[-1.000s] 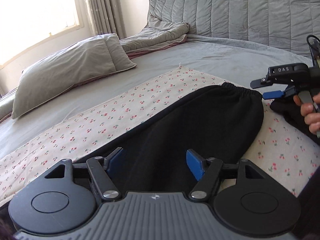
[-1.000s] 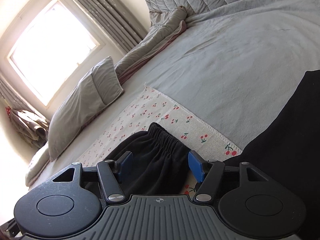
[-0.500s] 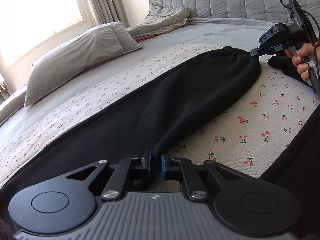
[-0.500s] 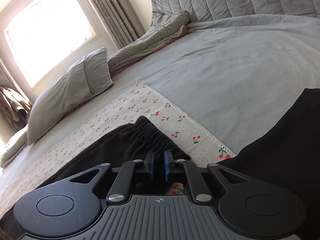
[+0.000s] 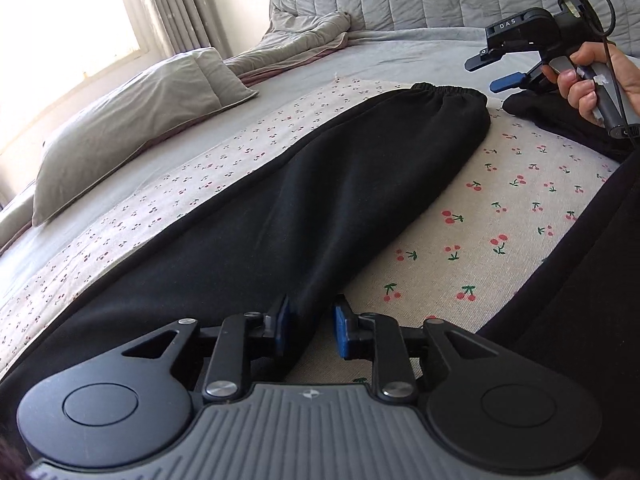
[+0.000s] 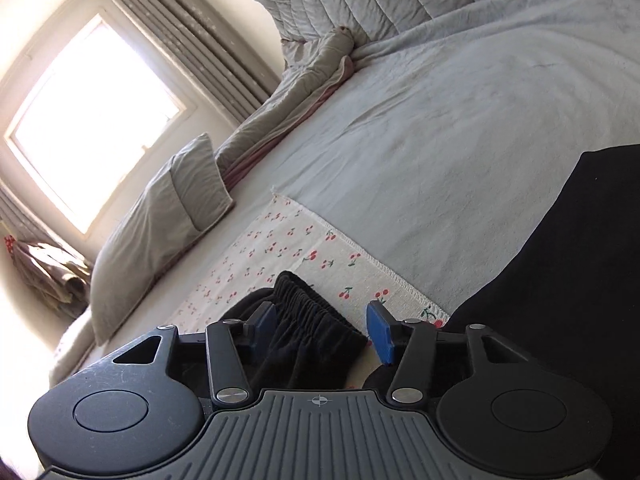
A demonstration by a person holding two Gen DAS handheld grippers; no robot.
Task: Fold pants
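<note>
Pants (image 5: 328, 200), black and soft-knit, lying stretched out on a cherry-print cloth (image 5: 500, 216) spread over a grey bed (image 6: 440, 120).
The pants are running as a long tapering shape from the left gripper (image 5: 311, 326) toward a gathered elastic waistband (image 6: 308, 304), ribbed and puckered, at the far end. The left gripper is sitting low at the fabric's near edge with its blue pads parted, the cloth passing between them without being pinched. The right gripper (image 6: 322, 326) is hovering over the waistband with its jaws spread wide, gripping nothing. A plump grey pillow (image 5: 132, 120) and a rumpled quilted blanket (image 5: 304, 36) are lying beyond the cloth, beside a bright window (image 6: 92, 120) with pleated curtains (image 6: 188, 28).
</note>
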